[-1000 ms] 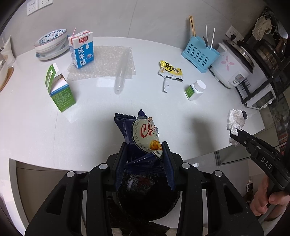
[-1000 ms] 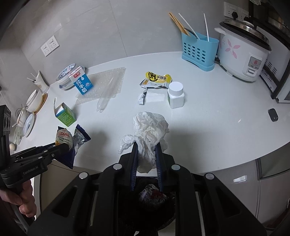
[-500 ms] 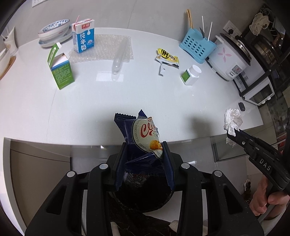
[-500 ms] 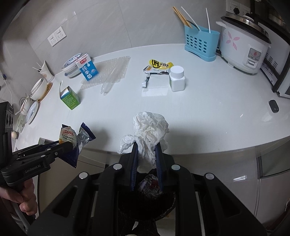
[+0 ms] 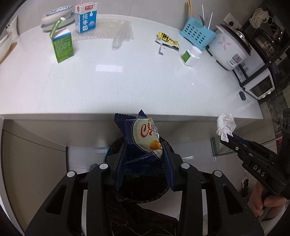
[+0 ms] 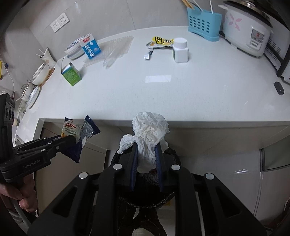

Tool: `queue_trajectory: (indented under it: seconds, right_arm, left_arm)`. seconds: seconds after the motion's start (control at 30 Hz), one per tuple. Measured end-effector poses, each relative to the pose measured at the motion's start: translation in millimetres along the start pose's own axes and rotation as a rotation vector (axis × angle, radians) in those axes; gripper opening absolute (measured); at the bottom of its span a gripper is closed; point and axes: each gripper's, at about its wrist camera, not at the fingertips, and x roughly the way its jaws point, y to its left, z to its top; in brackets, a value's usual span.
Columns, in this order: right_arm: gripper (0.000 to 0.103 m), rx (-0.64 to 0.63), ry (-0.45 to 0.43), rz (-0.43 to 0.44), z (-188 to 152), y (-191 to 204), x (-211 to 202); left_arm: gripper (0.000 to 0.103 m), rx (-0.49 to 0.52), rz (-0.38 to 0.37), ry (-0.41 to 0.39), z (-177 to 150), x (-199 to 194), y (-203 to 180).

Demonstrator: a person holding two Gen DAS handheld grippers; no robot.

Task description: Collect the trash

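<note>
My left gripper [image 5: 144, 147] is shut on a dark blue cookie wrapper [image 5: 143, 134]; it also shows in the right wrist view [image 6: 76, 134]. My right gripper [image 6: 145, 150] is shut on a crumpled white tissue [image 6: 149, 130], seen at the right in the left wrist view [image 5: 225, 126]. Both are held off the counter's front edge, above a black-lined trash bin [image 5: 137, 196] that also shows in the right wrist view [image 6: 145, 199]. On the white counter [image 5: 126, 81] lie a yellow wrapper [image 5: 168, 40], a green carton [image 5: 62, 47], a blue milk carton [image 5: 85, 20] and a clear plastic tube [image 5: 118, 39].
A white pill bottle [image 5: 191, 56], a blue utensil basket [image 5: 197, 32], a rice cooker [image 5: 230, 49], bubble wrap [image 5: 108, 29] and bowls [image 5: 54, 16] stand on the counter. A small dark object [image 5: 242, 95] lies near its right edge. Cabinet fronts run below the counter.
Both grippers have drawn back from over the counter and lowered past its front edge with their loads. The bin below has come more fully into view.
</note>
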Motion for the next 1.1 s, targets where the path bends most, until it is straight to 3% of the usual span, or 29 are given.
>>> queue_trajectory:
  seconds: [0.43,0.63,1.1]
  right_arm:
    - [0.017,0.008,0.089,0.008,-39.6,-5.0,47.8]
    - [0.017,-0.033,0.137,-0.03,-55.6,0.4,70.2]
    - [0.017,-0.03,0.189,-0.034,-74.9,-7.3,106.1]
  left_arm:
    - [0.036,-0.001,0.015,0.033,-32.5,44.5,12.4]
    - [0.036,0.019,0.033,0.055,-41.0,65.1,14.1]
    - [0.036,0.057,0.065,0.121,-54.3,114.9,9.5]
